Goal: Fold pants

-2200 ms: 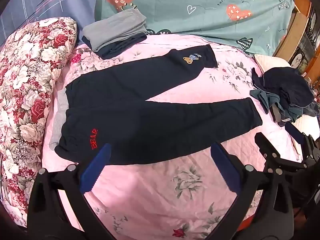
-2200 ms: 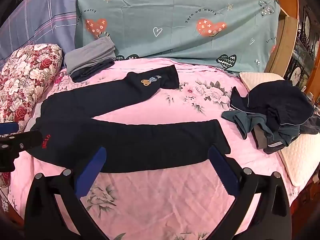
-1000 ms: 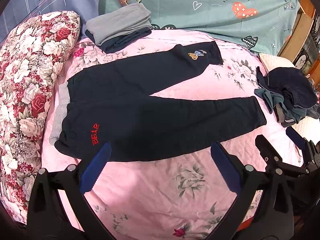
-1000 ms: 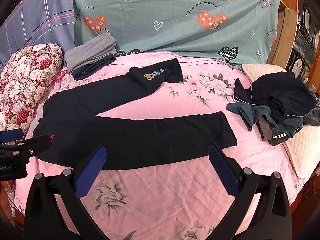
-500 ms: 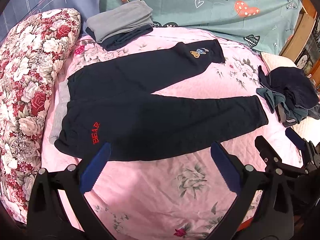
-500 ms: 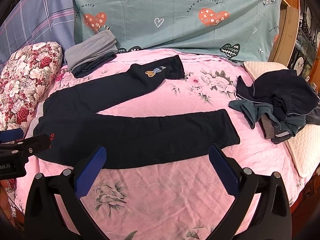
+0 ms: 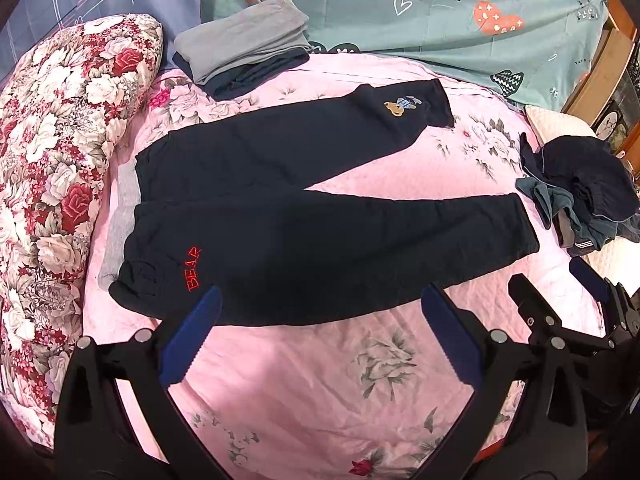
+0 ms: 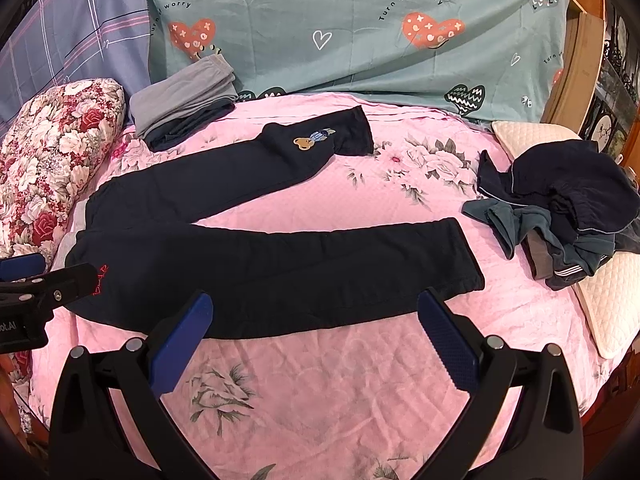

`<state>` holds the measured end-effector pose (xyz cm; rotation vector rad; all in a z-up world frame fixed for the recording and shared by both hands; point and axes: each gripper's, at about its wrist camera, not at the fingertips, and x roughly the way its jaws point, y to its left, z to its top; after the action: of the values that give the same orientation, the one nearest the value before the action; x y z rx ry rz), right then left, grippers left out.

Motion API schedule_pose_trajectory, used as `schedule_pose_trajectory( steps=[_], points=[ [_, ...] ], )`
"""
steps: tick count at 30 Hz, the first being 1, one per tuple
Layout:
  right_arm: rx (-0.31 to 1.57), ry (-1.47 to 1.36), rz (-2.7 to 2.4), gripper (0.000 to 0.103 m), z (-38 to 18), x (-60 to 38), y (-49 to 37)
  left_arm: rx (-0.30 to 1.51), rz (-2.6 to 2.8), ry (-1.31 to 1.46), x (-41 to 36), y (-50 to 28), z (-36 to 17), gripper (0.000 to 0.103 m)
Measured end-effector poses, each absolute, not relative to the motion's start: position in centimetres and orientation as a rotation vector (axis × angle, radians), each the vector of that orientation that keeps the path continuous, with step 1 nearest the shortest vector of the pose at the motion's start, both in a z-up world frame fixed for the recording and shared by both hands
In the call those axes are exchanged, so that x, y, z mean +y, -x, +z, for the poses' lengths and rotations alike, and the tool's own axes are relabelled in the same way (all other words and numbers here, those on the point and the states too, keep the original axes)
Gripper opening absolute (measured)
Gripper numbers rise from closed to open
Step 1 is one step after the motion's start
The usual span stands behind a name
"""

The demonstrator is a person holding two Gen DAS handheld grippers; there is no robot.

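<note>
The dark pants (image 7: 288, 216) lie flat on the pink bedspread (image 7: 320, 380), legs splayed apart. They look soft, thick and limp, so they likely sag unless pinched at hem and waistband. The left gripper (image 7: 320, 332) and right gripper (image 8: 316, 340) hover wide apart, empty.

Red "BEAR" on the pants (image 7: 304, 236) (near the waistband); "Turn off worry" printed on the teal sheet (image 8: 360, 20).
</note>
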<state>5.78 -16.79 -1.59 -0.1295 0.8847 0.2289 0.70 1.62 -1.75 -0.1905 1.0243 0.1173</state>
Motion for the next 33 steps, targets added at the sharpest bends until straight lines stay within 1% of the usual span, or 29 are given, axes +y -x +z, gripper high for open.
schedule_pose_trajectory(
  steps=[29,33],
  points=[
    [0.929,0.129,0.238,0.102,-2.7,-16.3,-7.3,1.060,0.127,0.201,2.4,-2.4,-3.0,0.101],
    [0.958,0.114,0.224,0.102,-3.6,-16.6,-7.6,1.086,0.119,0.191,2.8,-2.8,-4.0,0.101]
  ],
)
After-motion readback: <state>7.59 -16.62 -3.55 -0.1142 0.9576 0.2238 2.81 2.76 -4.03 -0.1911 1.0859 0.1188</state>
